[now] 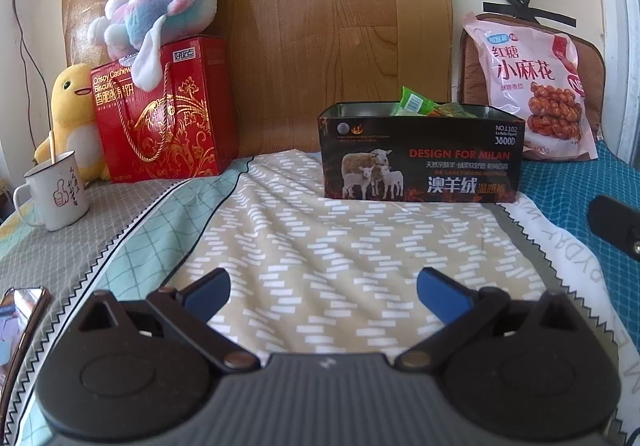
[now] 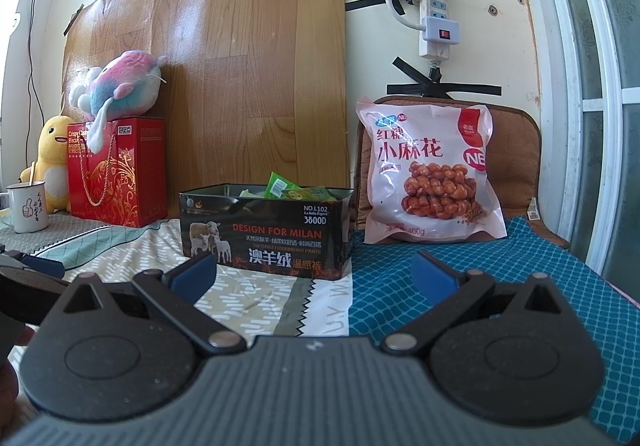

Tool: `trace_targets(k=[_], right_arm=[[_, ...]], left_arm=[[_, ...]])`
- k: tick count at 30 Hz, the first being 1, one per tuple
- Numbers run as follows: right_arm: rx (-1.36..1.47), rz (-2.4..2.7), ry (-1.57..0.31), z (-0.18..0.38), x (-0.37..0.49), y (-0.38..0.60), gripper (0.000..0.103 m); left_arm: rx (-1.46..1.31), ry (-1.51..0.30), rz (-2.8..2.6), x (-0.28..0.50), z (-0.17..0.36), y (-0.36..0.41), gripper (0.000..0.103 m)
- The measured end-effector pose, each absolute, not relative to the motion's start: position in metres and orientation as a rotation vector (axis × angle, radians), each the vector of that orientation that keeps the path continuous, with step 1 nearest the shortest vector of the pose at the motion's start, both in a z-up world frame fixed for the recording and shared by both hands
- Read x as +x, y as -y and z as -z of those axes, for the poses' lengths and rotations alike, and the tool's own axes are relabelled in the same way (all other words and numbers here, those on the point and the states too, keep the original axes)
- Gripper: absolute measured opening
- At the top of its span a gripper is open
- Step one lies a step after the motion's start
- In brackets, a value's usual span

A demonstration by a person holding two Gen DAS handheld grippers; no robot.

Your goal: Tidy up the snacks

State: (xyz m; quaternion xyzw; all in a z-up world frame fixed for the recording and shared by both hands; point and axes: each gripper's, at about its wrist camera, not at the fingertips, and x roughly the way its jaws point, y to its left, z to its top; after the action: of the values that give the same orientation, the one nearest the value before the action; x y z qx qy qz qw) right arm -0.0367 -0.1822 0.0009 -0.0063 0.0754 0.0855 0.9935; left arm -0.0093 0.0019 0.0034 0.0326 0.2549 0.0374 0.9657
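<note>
A black tin box (image 1: 420,158) printed with sheep stands open on the patterned cloth, with green snack packets (image 1: 416,102) sticking out of it. It also shows in the right wrist view (image 2: 266,234), with the packets (image 2: 284,188) inside. A pink bag of twisted dough snacks (image 1: 536,94) leans against a brown cushion to its right, also in the right wrist view (image 2: 432,174). My left gripper (image 1: 324,296) is open and empty over the cloth, short of the box. My right gripper (image 2: 316,274) is open and empty, just in front of the box.
A red biscuit gift box (image 1: 164,114) with a pastel plush on top (image 1: 160,10) stands at the back left, beside a yellow plush (image 1: 72,114) and a white mug (image 1: 54,194). A phone (image 1: 20,310) lies at the left edge. A power strip (image 2: 434,18) hangs on the wall.
</note>
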Motion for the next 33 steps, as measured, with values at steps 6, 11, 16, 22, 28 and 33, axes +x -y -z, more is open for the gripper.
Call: trace_targets(k=[6,11,16,22,28,33], right_arm=[[-0.013,-0.173,-0.151,-0.0009,-0.0368,0.1825,0.103],[-0.013,-0.174,-0.151,-0.0009,-0.0366,0.1826,0.103],[-0.013,-0.175,-0.151,-0.001,-0.0365,0.1829,0.103],[-0.014,-0.176,-0.151,-0.001,-0.0364,0.183,0.103],[-0.014,-0.176,-0.151,-0.001,-0.0365,0.183,0.103],[-0.014,-0.176,-0.151,-0.0009,-0.0364,0.1831,0.103]], left_arm=[[0.074,-0.517,-0.102,-0.0076,-0.0033,-0.0023,0.103],[0.097,-0.511,-0.122,-0.0087,-0.0031,0.0003,0.103],[0.12,-0.515,-0.128,-0.0089,-0.0025,0.0033,0.103],[0.117,-0.524,-0.121,-0.0081,-0.0018,0.0022,0.103],[0.116,-0.535,-0.117,-0.007,-0.0012,0.002,0.103],[0.113,-0.546,-0.113,-0.0069,-0.0008,0.0018,0.103]])
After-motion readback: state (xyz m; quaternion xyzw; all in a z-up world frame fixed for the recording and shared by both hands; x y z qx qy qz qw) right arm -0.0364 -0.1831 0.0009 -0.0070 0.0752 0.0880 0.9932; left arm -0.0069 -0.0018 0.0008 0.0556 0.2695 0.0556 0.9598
